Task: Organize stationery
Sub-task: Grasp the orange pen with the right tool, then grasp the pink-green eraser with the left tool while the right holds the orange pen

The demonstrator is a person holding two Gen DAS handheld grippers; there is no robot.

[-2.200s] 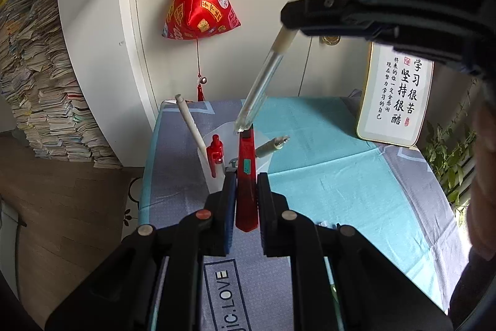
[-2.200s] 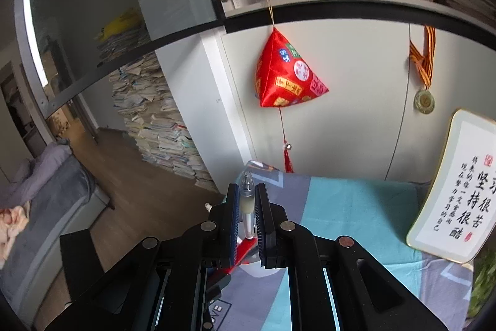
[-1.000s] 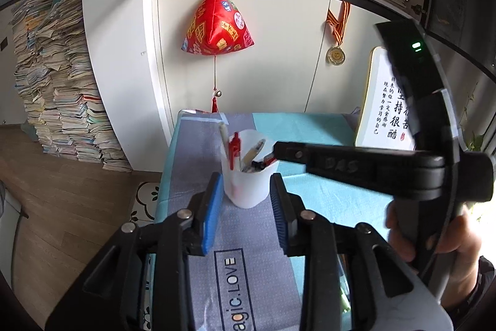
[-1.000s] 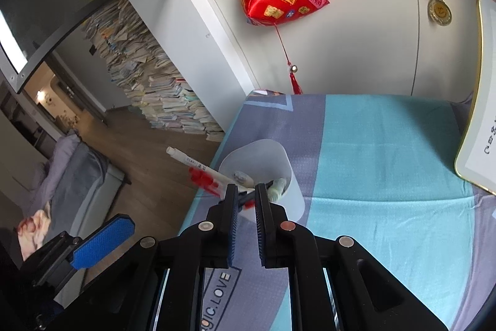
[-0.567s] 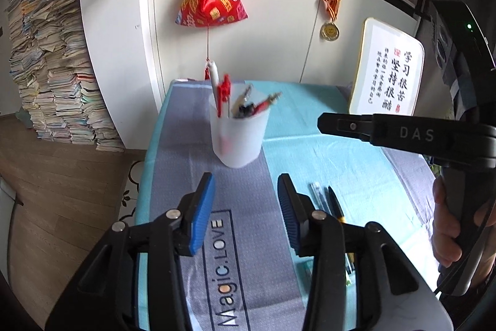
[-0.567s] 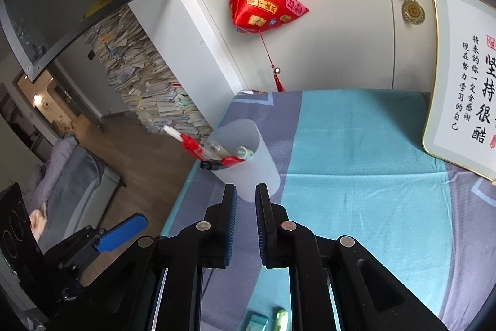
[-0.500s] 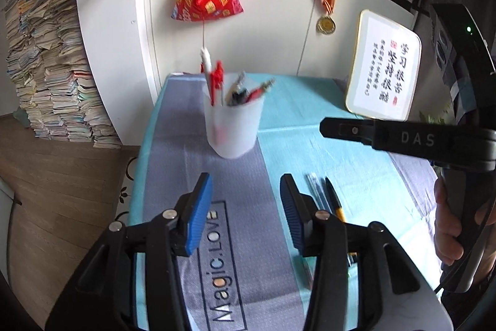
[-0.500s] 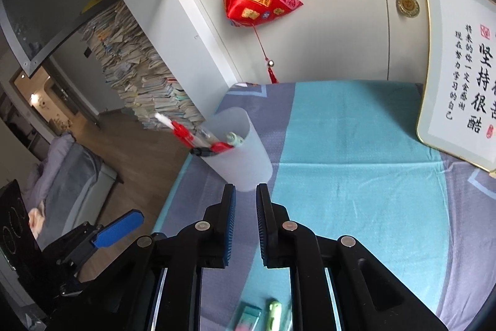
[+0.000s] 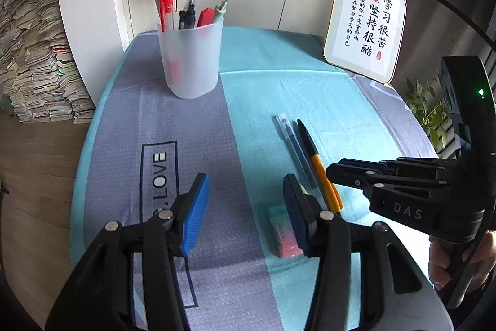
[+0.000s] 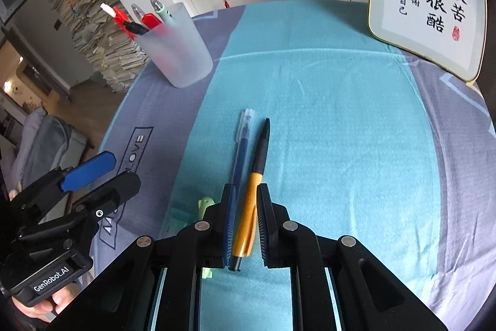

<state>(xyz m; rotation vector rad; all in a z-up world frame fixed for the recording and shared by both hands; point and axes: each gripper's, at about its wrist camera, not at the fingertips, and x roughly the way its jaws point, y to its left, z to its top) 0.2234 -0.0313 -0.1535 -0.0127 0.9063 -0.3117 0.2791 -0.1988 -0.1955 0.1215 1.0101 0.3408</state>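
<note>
Orange pen (image 10: pixel 251 200) between right claw (image 10: pixel 245 203) fingers

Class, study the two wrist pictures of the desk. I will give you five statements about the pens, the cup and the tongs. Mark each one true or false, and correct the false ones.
1. The frosted cup stands upright with pens in it. True.
2. The orange pen lies between the fingers of the right tongs. True.
3. The left tongs grip a red pen. False: they are open and hold nothing.
4. The blue pen stands in the cup. False: it lies on the cloth beside the orange pen.
5. A pink and green eraser lies on the cloth. True.
</note>
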